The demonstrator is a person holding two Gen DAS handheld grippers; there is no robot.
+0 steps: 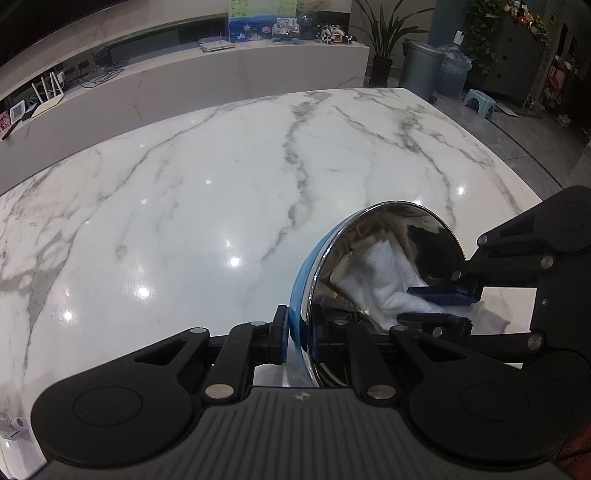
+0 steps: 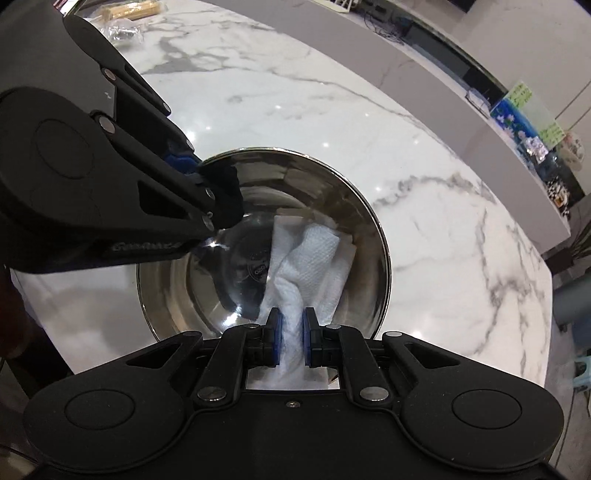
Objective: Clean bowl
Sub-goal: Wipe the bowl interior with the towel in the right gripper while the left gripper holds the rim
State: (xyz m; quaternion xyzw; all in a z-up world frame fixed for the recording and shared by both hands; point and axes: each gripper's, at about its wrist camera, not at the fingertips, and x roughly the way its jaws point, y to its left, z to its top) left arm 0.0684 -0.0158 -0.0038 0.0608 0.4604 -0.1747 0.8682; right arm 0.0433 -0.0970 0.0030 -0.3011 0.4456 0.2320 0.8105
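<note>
A steel bowl (image 1: 388,236) with a blue outside is held tilted on edge above the marble table (image 1: 203,206). My left gripper (image 1: 299,338) is shut on its rim. In the right wrist view the bowl (image 2: 317,184) opens toward me, and the left gripper (image 2: 192,173) clamps its upper left rim. My right gripper (image 2: 291,338) is shut on a white paper towel (image 2: 314,254) that is pressed against the bowl's inner wall. The towel (image 1: 380,273) and the right gripper (image 1: 436,306) also show in the left wrist view, inside the bowl.
A long white counter (image 1: 221,70) with books and small items runs behind the table. A metal bin (image 1: 421,62) and a blue stool (image 1: 480,99) stand on the floor at right. A clear bag (image 2: 123,31) lies at the table's far left end.
</note>
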